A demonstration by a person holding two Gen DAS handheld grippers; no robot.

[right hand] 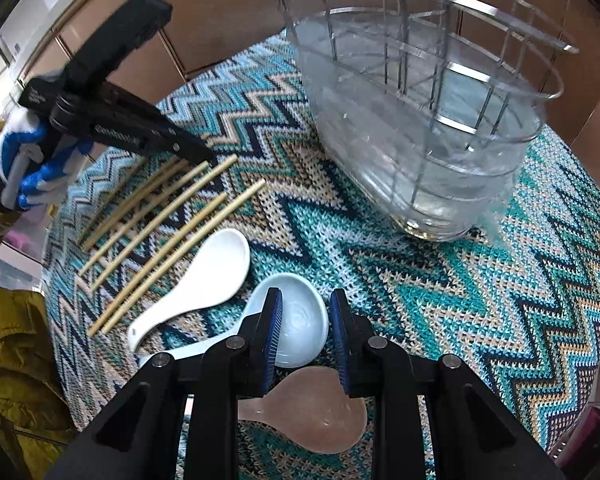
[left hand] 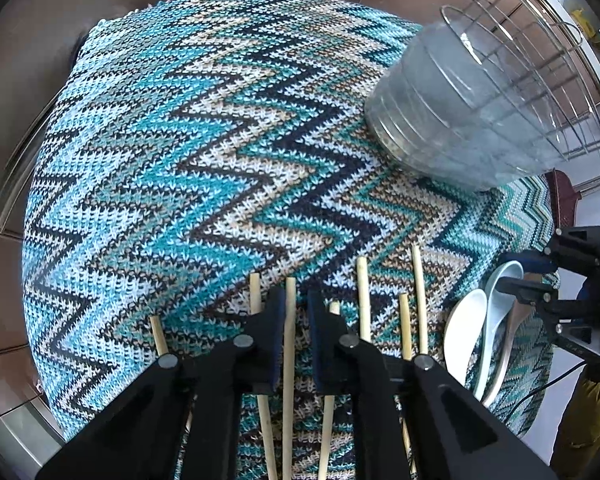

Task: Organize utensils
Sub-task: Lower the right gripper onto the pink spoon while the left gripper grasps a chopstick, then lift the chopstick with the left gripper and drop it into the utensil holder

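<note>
Partly hidden chopstick (left hand: 289,332) between left gripper (left hand: 296,304) pads — contact unclear, chopstick ends cut off

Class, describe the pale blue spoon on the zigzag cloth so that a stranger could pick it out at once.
Find the round table under the zigzag cloth, with a clear plastic tub at the far side. Three spoons lie near the front edge, beside a row of chopsticks. The pale blue spoon is the middle one, between the white spoon and the brownish spoon, and the right gripper straddles its bowl.
</note>
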